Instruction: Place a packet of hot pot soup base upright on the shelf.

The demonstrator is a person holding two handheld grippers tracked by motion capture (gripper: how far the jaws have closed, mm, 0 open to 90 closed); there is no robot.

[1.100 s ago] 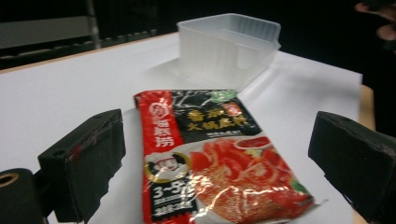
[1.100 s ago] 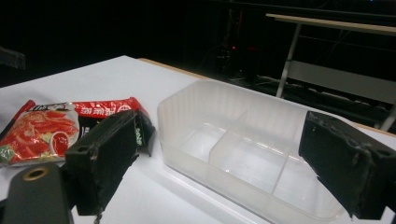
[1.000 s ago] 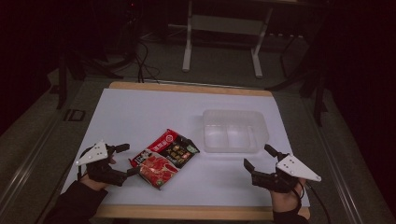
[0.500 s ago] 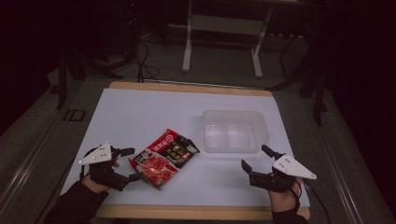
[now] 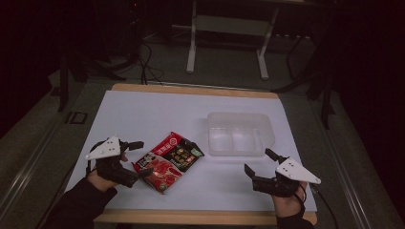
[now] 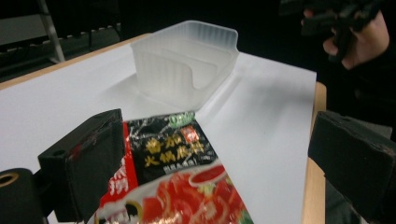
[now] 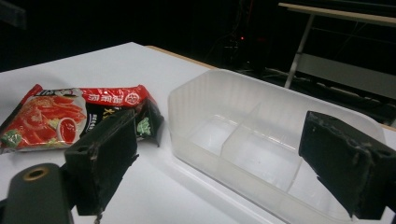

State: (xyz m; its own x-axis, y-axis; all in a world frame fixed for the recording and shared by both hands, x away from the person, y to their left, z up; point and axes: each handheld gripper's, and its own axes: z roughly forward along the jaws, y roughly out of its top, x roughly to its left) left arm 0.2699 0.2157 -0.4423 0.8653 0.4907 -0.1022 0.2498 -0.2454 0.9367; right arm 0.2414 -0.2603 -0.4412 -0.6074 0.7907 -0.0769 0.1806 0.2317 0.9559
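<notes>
Both grippers spread wide, holding nothing: left gripper (image 5: 140, 158) straddles red packet (image 5: 168, 161) edge; right gripper (image 5: 259, 160) beside tray (image 5: 267, 125).

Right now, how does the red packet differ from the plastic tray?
The packet is flat, opaque and printed in red and black; the tray is clear, unprinted and rigid-looking, with upright ribbed walls. The packet lies at an angle to the table edges, while the tray sits square to them. The packet is one sealed pouch; the tray is open-topped, split into two empty compartments. Both rest on the white surface, untouched by either gripper.
</notes>
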